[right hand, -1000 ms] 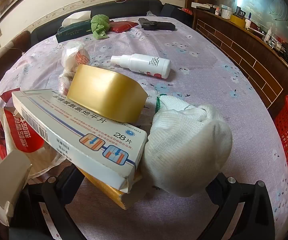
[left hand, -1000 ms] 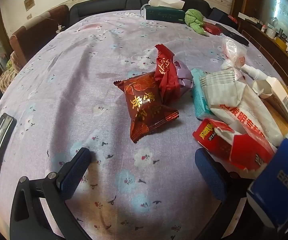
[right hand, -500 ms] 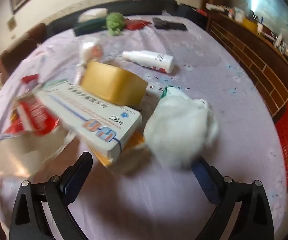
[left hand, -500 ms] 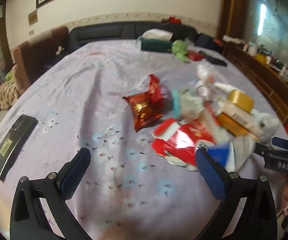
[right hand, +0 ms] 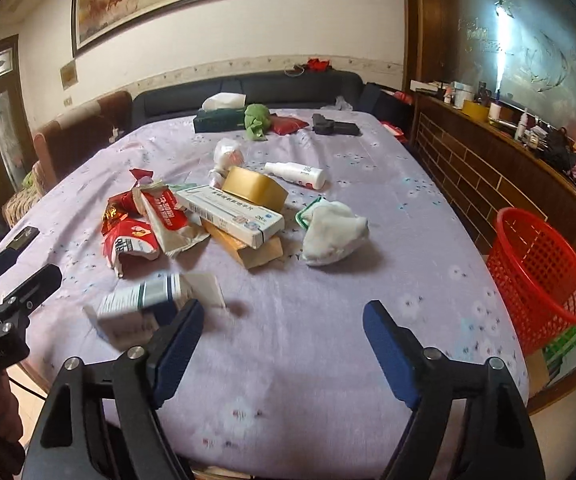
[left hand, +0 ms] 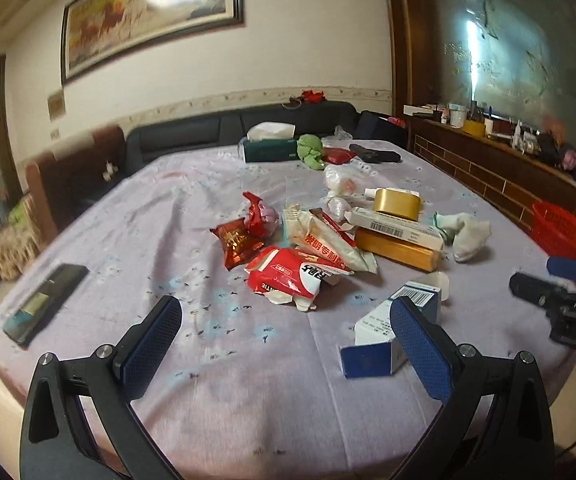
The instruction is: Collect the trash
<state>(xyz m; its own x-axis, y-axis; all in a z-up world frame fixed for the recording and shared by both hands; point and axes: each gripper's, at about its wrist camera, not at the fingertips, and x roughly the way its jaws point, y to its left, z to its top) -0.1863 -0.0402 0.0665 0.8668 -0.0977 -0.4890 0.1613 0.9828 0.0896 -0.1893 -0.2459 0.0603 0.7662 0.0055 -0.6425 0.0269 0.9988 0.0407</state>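
A pile of trash lies mid-table: red snack wrappers (left hand: 239, 240), a red and white torn pack (left hand: 288, 276), a long white medicine box (right hand: 229, 210) on a tan box (right hand: 253, 250), a gold tin (right hand: 253, 188) and a crumpled white cloth (right hand: 334, 234). A blue and white carton (left hand: 396, 326) lies nearest, beside my left gripper's right finger. My left gripper (left hand: 288, 344) is open and empty above the table's near edge. My right gripper (right hand: 281, 344) is open and empty, to the carton's right. A red mesh basket (right hand: 540, 276) stands off the table's right side.
A black phone (left hand: 45, 304) lies at the table's left edge. At the far end are a green tissue box (right hand: 217, 118), a green cloth (right hand: 257, 120), a red pouch (right hand: 285, 124), a black object (right hand: 334, 126) and a white spray bottle (right hand: 296, 172). Sofas and a wooden sideboard surround the table.
Both grippers have pulled back and up from the pile toward the table's near edge, so the whole table and basket now show. Both stay open.
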